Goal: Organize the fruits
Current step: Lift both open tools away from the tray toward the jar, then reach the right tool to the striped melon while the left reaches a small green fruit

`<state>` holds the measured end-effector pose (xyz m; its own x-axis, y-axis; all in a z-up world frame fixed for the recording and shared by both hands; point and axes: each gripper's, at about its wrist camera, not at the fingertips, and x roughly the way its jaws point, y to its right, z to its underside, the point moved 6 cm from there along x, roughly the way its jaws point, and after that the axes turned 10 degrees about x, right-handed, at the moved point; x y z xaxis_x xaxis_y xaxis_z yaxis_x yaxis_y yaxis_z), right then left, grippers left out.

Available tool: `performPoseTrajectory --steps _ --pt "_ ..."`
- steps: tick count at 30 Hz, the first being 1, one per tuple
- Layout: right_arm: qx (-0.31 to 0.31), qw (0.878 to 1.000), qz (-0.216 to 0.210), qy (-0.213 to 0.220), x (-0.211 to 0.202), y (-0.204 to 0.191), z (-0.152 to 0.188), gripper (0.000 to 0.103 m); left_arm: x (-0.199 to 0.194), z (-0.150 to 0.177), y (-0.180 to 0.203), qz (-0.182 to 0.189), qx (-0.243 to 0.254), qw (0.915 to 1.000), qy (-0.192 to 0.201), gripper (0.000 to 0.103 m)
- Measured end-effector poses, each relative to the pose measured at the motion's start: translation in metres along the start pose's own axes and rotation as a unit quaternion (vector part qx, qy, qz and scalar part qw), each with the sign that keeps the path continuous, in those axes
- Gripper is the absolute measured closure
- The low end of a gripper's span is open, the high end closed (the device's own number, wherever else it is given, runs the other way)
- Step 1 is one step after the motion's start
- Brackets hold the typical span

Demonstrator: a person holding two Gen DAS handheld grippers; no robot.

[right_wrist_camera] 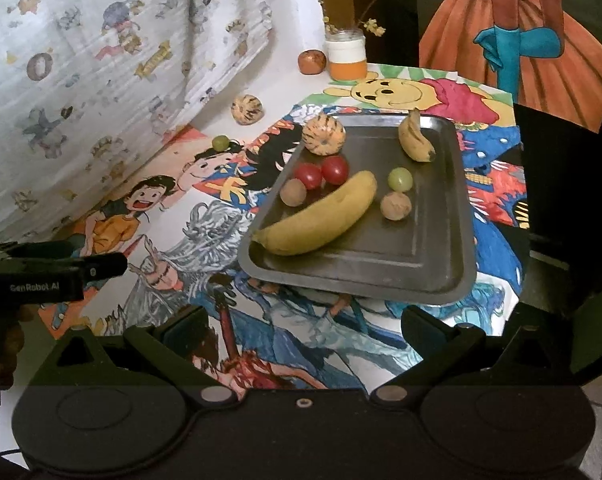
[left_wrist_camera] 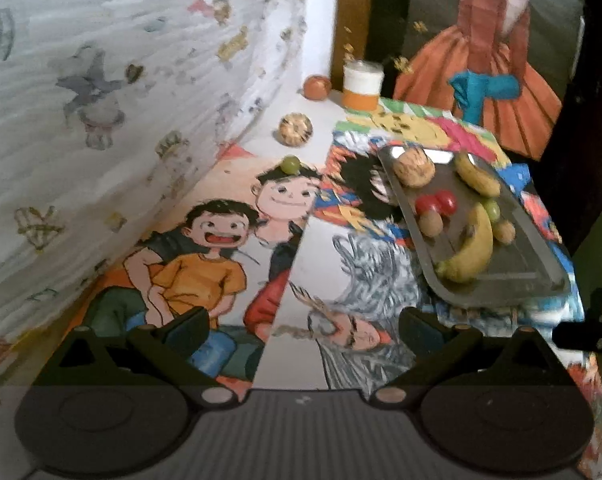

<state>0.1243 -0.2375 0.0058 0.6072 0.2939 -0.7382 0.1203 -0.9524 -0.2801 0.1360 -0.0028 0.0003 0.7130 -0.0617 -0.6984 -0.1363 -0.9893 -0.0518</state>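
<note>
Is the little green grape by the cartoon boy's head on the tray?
No. That grape sits on the drawings, left of the tray.

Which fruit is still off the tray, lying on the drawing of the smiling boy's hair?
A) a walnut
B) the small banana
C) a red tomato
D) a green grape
D: a green grape lies on the boy's dark hair, left of the tray, apart from it.

Tray (right_wrist_camera: 441, 240) dull grey metal; tomatoes (right_wrist_camera: 321, 172) glossy; curtain (right_wrist_camera: 101, 80) printed cloth
</note>
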Motion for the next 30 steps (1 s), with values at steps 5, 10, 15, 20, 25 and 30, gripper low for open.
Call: performPoseTrajectory --steps 5,10,15,20,25,30 --pt "0.004 1.0 -0.003 0.026 -0.003 -0.001 -0.012 0.001 -0.003 -0.01 -0.014 -0.005 -0.027 0.9992 0.029 0.0" --pt "0.008 0.997 -0.017 0.076 -0.017 0.001 -0.037 0.001 -0.001 -0.016 -0.023 -0.013 -0.035 0.9983 0.044 0.0" --pt "-0.008 0.994 -0.035 0.102 -0.03 -0.006 -0.074 0.001 0.002 -0.031 -0.027 -0.024 -0.037 0.9979 0.048 0.0" --pt "-0.024 0.991 -0.063 0.114 -0.043 -0.024 -0.119 0.001 0.0 -0.056 -0.031 -0.031 -0.042 0.9964 0.066 0.0" --pt "0.003 0.989 -0.094 0.116 -0.054 -0.039 -0.177 0.0 -0.004 -0.083 -0.036 -0.039 -0.04 0.9945 0.089 0.0" --pt "-0.026 0.987 -0.106 0.121 -0.053 -0.068 -0.226 0.0 -0.011 -0.104 -0.044 -0.036 -0.052 0.9912 0.117 0.0"
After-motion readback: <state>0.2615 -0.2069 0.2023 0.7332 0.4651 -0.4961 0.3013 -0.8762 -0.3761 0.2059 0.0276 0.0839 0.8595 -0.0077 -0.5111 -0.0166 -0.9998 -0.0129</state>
